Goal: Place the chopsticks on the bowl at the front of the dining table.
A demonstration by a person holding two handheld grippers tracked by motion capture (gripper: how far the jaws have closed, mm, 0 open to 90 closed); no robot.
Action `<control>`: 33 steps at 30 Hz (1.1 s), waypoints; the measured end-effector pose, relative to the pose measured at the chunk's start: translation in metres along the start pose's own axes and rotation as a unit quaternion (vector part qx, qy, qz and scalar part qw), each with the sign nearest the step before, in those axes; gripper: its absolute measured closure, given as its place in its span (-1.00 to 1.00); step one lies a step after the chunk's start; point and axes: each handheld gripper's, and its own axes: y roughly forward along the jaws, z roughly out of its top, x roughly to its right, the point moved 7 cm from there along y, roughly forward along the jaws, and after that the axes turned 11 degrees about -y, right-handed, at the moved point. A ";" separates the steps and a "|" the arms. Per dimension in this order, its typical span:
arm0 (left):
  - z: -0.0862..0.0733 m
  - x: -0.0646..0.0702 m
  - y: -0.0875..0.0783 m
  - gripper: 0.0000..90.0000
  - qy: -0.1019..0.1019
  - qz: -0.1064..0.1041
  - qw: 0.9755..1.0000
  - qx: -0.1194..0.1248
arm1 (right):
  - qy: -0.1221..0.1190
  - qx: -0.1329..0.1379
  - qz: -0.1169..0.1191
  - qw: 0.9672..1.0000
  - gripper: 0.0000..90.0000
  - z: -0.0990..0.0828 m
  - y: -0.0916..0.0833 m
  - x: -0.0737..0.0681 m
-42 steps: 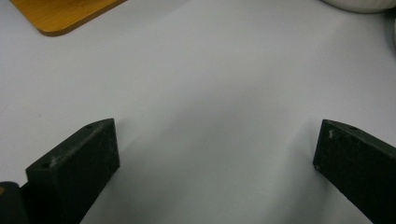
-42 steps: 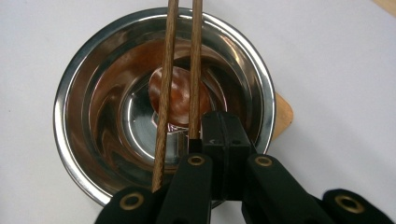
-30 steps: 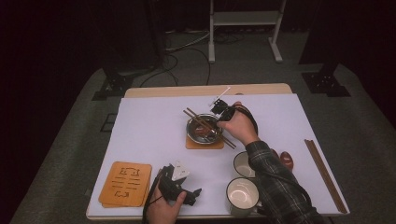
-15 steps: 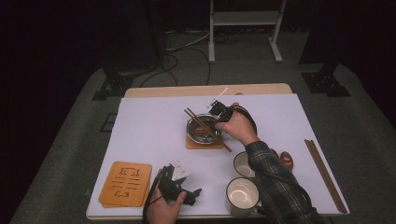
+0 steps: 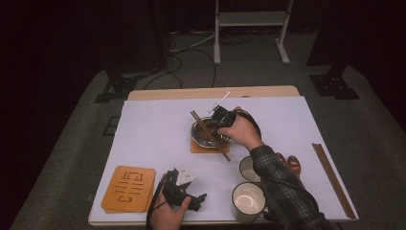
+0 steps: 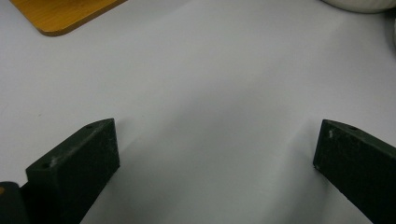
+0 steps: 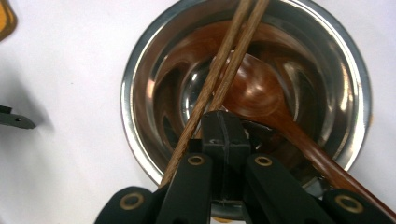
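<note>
A steel bowl [image 5: 198, 136] [image 7: 140, 70] stands on an orange coaster [image 5: 197, 148] at mid table. A brown wooden spoon [image 7: 261, 93] lies in it, its handle over the rim. A pair of wooden chopsticks [image 5: 201, 125] [image 7: 219, 70] lies slanted across the bowl. My right gripper [image 5: 215, 123] [image 7: 223, 123] is over the bowl's rim, its jaws shut together, tips against the chopsticks and just above the spoon. Nothing shows between the pads. My left gripper [image 5: 192, 197] [image 6: 215, 154] rests near the front edge, wide open over bare white tabletop.
An engraved orange coaster [image 5: 129, 188] [image 6: 60, 14] lies at the front left. Two white cups [image 5: 249, 199] [image 5: 248, 167] stand at the front right, a brown piece [image 5: 291, 163] beside them. A second chopstick pair [image 5: 332, 179] lies along the right edge.
The chopsticks have swung on the bowl; their near end moved left and toward the person, along with the right gripper. The left gripper stayed put.
</note>
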 end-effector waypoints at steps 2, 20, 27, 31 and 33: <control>0.000 0.000 0.000 -1.00 0.000 0.000 1.000 0.000 | -0.002 0.000 0.001 1.000 1.00 0.001 0.001 -0.002; 0.000 0.000 0.000 -1.00 -0.001 -0.001 1.000 0.001 | -0.013 0.012 -0.011 1.000 1.00 0.011 0.001 -0.005; 0.000 0.000 0.000 -1.00 0.000 0.000 1.000 0.001 | -0.010 0.020 -0.023 1.000 1.00 0.020 -0.002 -0.001; 0.000 0.000 0.000 -1.00 0.000 0.000 1.000 0.001 | -0.004 0.027 -0.027 0.999 1.00 0.026 -0.001 0.001; 0.000 0.000 0.000 -1.00 0.000 -0.001 1.000 0.001 | -0.003 0.031 -0.033 0.999 1.00 0.031 -0.001 0.003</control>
